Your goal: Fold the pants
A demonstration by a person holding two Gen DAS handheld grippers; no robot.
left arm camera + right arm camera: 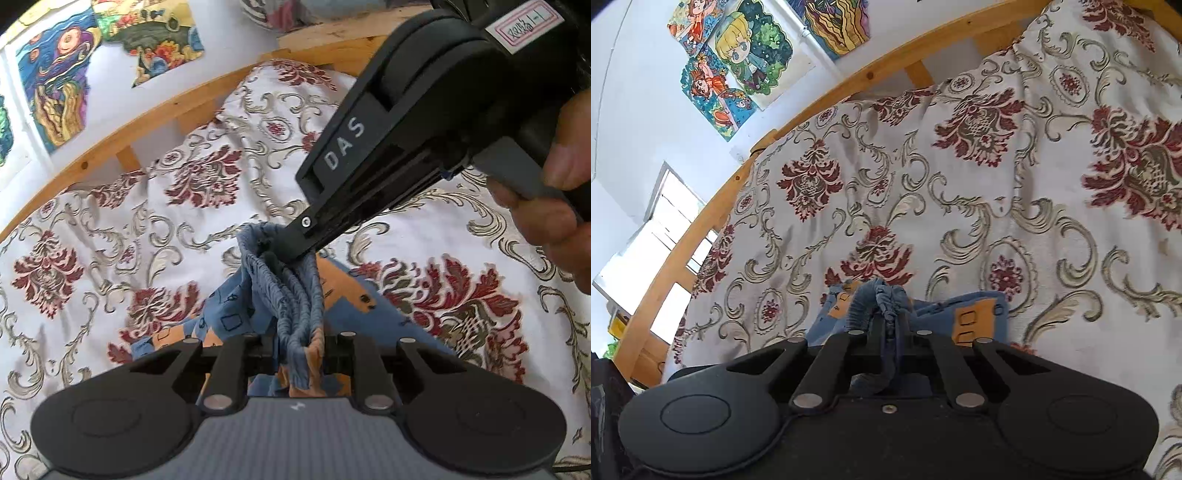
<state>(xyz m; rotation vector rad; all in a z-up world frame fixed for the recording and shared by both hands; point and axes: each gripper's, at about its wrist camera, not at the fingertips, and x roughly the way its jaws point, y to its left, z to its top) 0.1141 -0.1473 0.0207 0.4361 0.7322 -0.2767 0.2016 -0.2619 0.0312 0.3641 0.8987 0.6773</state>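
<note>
The blue and orange printed pants with a ribbed blue elastic waistband (pixel 295 295) hang gathered between the two tools, above a white bedspread with dark red and olive floral scrolls (pixel 110 229) that covers a bed with a pale wooden rail (pixel 147 114). The bunched waistband runs as a short taut span straight out from the left gripper (pixel 301 347) to the right gripper (pixel 275 254), which comes in from the upper right with a person's hand (pixel 554 206) on its grey handle. That span is the long axis the next move turns on: both tools sit close together at the same end of the garment, and the rest of the cloth trails down beneath them onto the bedspread. The left tool's jaws are pressed together on several stacked layers of waistband, with an orange edge showing at the pinch. In the right wrist view, the right gripper (pixel 892 325) likewise has its jaws drawn in tight on a rope-like twist of blue waistband, blue and orange cloth spreading on either side below. How the legs lie is probably hidden under the tools, so I cannot tell whether they are aligned. The likely step is carrying the doubled waistband to lay it flat.
</note>
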